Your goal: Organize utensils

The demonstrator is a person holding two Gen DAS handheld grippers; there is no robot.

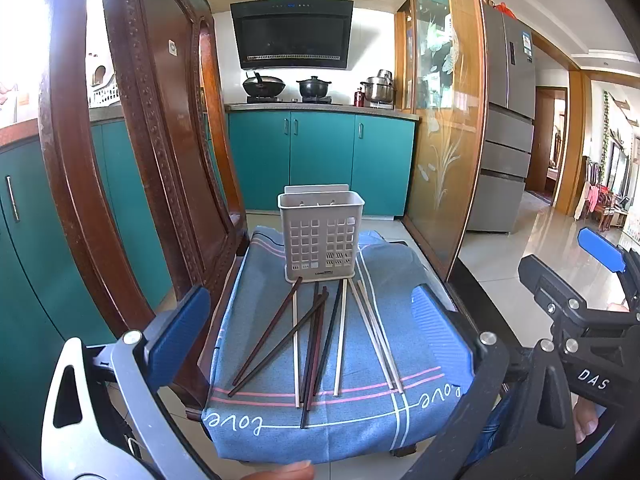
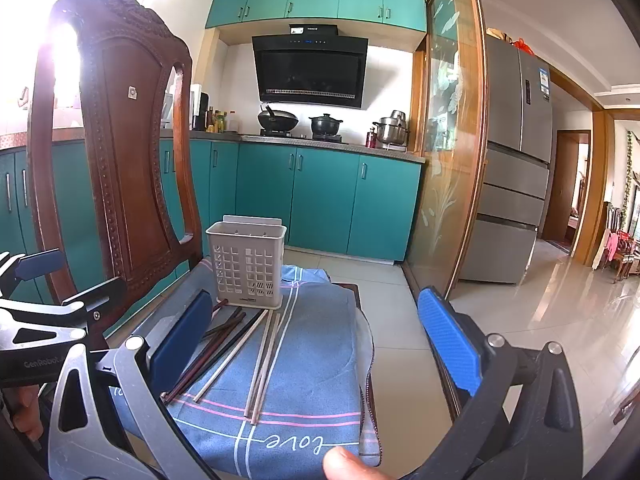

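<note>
Chopsticks (image 1: 320, 344) lie fanned on a blue cloth (image 1: 424, 344) over a chair seat, tips near the gray basket (image 1: 321, 232) at its far edge. Left hand-held gripper (image 1: 312, 336) and right hand-held gripper (image 2: 320, 344) hover spread wide, holding nothing. Tiled floor (image 2: 520, 312) lies open rightward; the chair back (image 2: 128, 152) walls the left.

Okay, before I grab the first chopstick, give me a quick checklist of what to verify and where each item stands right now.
1. Left tongs open and empty: ok.
2. Right tongs open and empty: ok.
3. Holder upright on the blue cloth, opening facing up: ok.
4. Holder free of utensils: cannot tell, the inside is only partly visible.
5. Chopsticks all lying on the cloth in front of the holder: ok.
6. Each chopstick separate for a clean single grab: not ok, several dark ones cross and overlap; the pale ones on the right lie more apart.
</note>
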